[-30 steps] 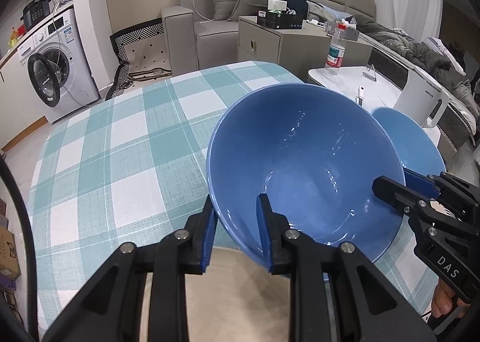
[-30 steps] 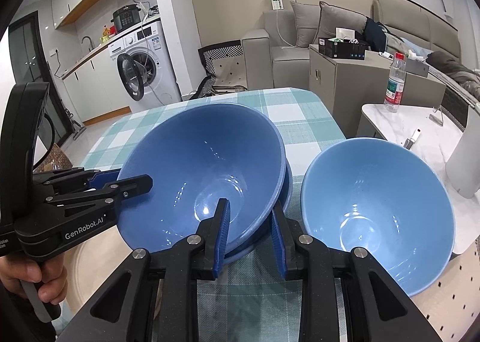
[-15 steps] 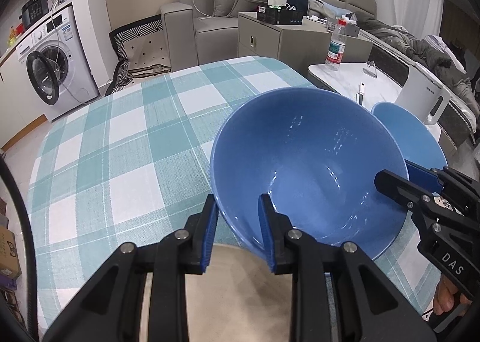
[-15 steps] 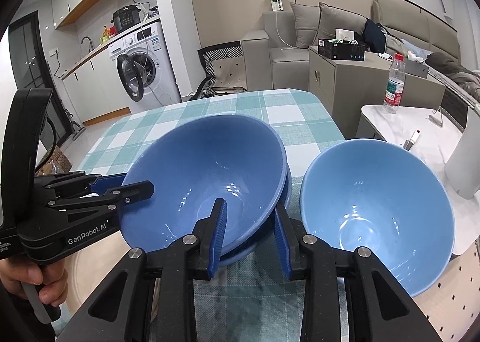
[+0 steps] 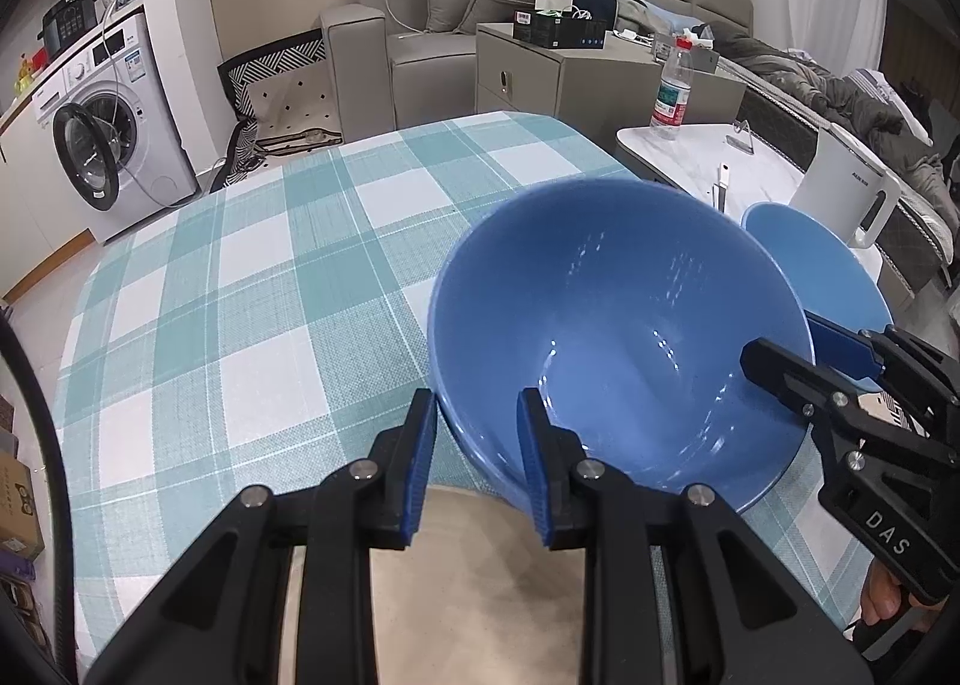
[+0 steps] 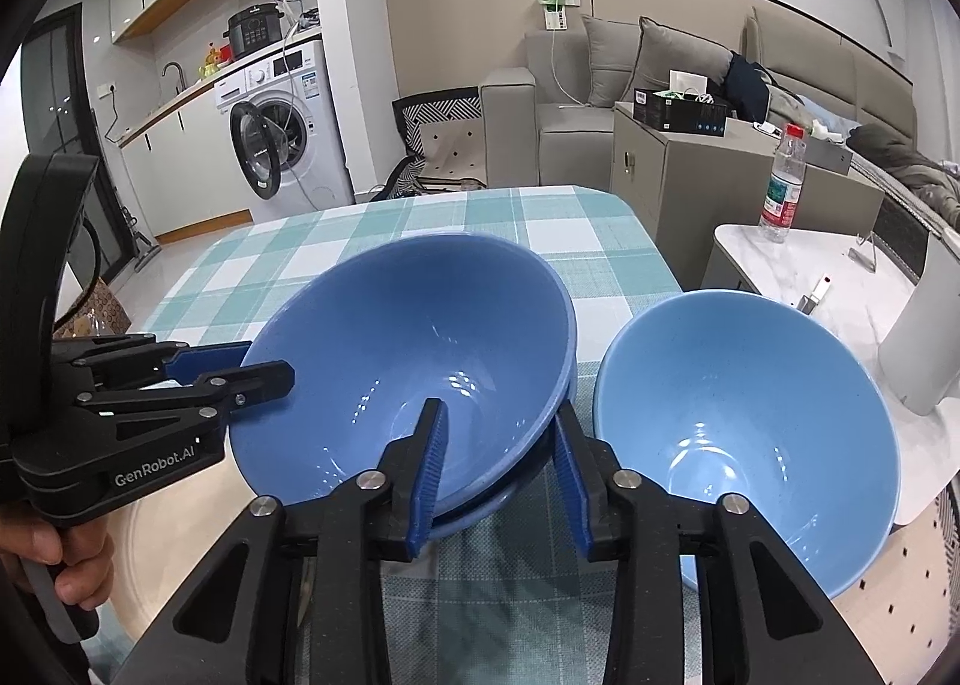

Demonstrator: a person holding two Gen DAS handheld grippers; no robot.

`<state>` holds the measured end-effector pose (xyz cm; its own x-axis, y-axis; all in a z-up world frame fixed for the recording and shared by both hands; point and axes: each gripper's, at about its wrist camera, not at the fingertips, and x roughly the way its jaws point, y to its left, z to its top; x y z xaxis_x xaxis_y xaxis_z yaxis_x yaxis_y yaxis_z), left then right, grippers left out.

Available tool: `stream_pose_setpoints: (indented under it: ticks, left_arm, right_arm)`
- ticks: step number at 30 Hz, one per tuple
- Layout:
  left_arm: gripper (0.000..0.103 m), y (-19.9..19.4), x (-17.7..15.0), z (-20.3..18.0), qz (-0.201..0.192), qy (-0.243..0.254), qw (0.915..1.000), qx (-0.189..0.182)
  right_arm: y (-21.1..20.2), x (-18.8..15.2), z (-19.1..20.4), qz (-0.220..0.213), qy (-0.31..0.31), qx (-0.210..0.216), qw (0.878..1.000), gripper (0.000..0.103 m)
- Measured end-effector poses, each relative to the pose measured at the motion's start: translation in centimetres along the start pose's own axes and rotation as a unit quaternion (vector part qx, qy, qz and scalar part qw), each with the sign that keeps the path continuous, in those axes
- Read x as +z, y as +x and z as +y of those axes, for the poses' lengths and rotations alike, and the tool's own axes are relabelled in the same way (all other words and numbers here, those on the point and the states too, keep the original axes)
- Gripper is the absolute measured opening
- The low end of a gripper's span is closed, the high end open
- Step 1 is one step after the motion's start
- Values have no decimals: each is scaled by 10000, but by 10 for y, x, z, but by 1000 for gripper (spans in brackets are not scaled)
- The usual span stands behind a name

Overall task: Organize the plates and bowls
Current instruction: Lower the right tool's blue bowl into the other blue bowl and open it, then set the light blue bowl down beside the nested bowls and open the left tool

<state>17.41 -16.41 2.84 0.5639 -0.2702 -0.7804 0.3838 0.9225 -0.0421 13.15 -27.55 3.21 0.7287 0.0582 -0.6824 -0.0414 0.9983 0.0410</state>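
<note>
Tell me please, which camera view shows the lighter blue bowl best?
The right wrist view: the lighter blue bowl appears almost whole there, upright beside the stacked darker bowls. In the left wrist view only part of its rim and inside peeks out behind the darker bowl.

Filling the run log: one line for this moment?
left gripper: shut on dark blue bowl rim | right gripper: jaws just opening, astride stacked rims | light blue bowl: beside

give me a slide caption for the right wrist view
Right tongs opening around the rims of two nested blue bowls, left tongs gripping the far rim, a lighter blue bowl alongside.
</note>
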Motion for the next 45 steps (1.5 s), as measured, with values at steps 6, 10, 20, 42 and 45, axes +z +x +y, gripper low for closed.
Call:
stream_pose_setpoints:
  ticks: [6,10,20,42,45]
  left_arm:
    - [32,-7,1,-1,-51,-1,10000,-19]
    - [41,-15,2,-1,-105,-43,9999,-42]
    - [59,-34,5,-8,-193,-167,9995,-161]
    - [103,-48,-2,-53,-366,-260,9976,-529]
    - [103,-48,-3,-65,-386,-209,9976,-532]
  right_arm:
    - [-3,2,-9,20,157,227,9996,46]
    - [-12,5,-15,-100,215,322,9992,54]
    - [-40,10,-24,-463,104,497,9976,101]
    - [-97,15,-98,-822,610,273,9944,102]
    - [-103,14,-110,-843,698,182,9938,102]
